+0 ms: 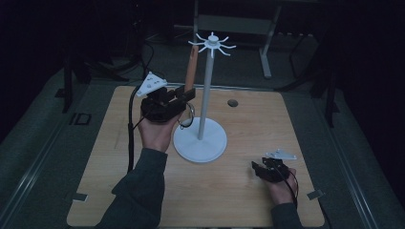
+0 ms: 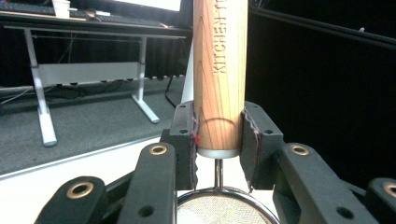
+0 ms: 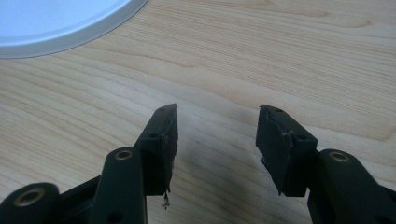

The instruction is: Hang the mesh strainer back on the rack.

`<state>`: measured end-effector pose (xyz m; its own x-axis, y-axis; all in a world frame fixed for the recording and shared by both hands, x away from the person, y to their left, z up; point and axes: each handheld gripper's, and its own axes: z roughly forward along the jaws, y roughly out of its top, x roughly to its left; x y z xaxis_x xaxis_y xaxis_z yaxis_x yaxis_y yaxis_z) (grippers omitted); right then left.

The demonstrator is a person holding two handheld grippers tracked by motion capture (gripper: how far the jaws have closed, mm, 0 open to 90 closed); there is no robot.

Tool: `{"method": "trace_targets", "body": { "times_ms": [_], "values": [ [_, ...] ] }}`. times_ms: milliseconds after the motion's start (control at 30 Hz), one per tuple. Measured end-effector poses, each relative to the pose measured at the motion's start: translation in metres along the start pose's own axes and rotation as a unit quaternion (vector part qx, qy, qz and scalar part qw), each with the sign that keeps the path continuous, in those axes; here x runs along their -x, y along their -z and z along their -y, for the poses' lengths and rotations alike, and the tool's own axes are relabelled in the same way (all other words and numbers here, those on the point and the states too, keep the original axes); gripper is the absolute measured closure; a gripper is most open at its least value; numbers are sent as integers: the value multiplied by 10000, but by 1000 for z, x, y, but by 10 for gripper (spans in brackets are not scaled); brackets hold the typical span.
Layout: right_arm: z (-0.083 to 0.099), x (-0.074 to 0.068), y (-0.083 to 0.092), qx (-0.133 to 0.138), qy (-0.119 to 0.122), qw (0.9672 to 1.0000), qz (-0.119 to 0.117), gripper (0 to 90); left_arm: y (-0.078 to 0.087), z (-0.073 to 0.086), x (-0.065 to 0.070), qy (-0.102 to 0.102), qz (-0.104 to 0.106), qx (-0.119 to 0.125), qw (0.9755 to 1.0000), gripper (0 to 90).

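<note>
Clamping the wooden handle (image 2: 219, 79) of a small mesh strainer (image 1: 187, 113), the left tongs (image 1: 187, 94) hold it upright above the far-left part of the tabletop (image 1: 119, 181), handle pointing up and the wire bowl hanging below the jaws. In the left gripper view the two pads (image 2: 186, 135) press on either side of the handle just above its metal collar, a low hold that probably keeps the handle's top free. That top reaches the white hooks (image 1: 212, 44) crowning the stand (image 1: 205, 95), whose round base (image 1: 199, 143) sits near the middle of the tabletop; the likely aim is to hang the strainer there, though whether the handle's end has caught a hook cannot be told. The right tongs (image 1: 260, 170) rest low near the right corner of the near edge, jaws spread apart with nothing between them, bare wood showing in the gap. Parked clear of the stand, they seem to be waiting, perhaps to steady the base if needed.
</note>
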<state>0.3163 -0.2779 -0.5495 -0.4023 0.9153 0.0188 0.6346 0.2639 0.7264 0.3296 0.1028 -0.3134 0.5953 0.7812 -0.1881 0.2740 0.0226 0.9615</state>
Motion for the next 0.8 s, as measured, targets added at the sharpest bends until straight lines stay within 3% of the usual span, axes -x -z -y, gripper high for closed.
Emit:
{"method": "trace_targets", "body": {
  "times_ms": [800],
  "values": [
    [1,1,1,4,-8,10000,1,481,-24,-4,3,1,-76,-214,9997,694]
  ]
}}
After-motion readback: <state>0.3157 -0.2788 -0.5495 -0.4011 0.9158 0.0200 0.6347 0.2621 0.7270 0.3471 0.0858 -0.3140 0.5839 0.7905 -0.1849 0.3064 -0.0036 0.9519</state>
